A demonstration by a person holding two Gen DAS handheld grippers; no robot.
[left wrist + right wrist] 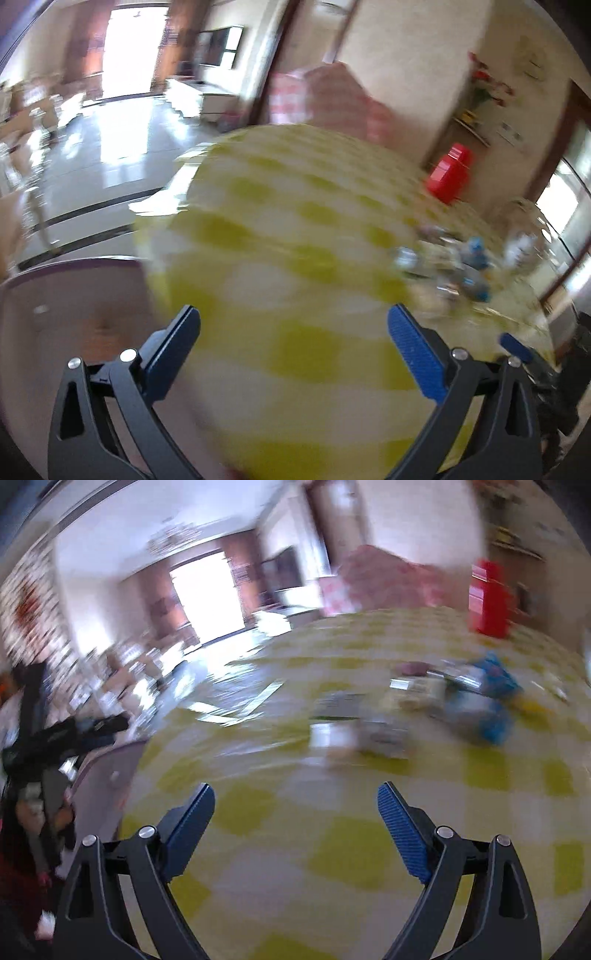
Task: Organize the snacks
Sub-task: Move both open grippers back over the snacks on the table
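Note:
Both views are blurred by motion. A pile of snack packets (pixel 436 709), blue, silver and pale, lies on the round table with the yellow-and-white checked cloth (pixel 332 849). In the left wrist view the same snack packets (pixel 461 262) sit far right on the checked cloth (pixel 288 295). My left gripper (pixel 293 317) hangs open over the cloth with nothing between its blue pads. My right gripper (pixel 295 794) is open too, empty, short of the packets, which lie ahead and to its right. The right gripper's blue fingertip (pixel 517 345) shows at the lower right of the left wrist view.
A red container (pixel 487 598) stands at the table's far edge, seen also as the red container (pixel 448 173) in the left wrist view. A pink checked chair back (pixel 325 99) rises behind the table. A pale chair seat (pixel 74 325) lies left of the table.

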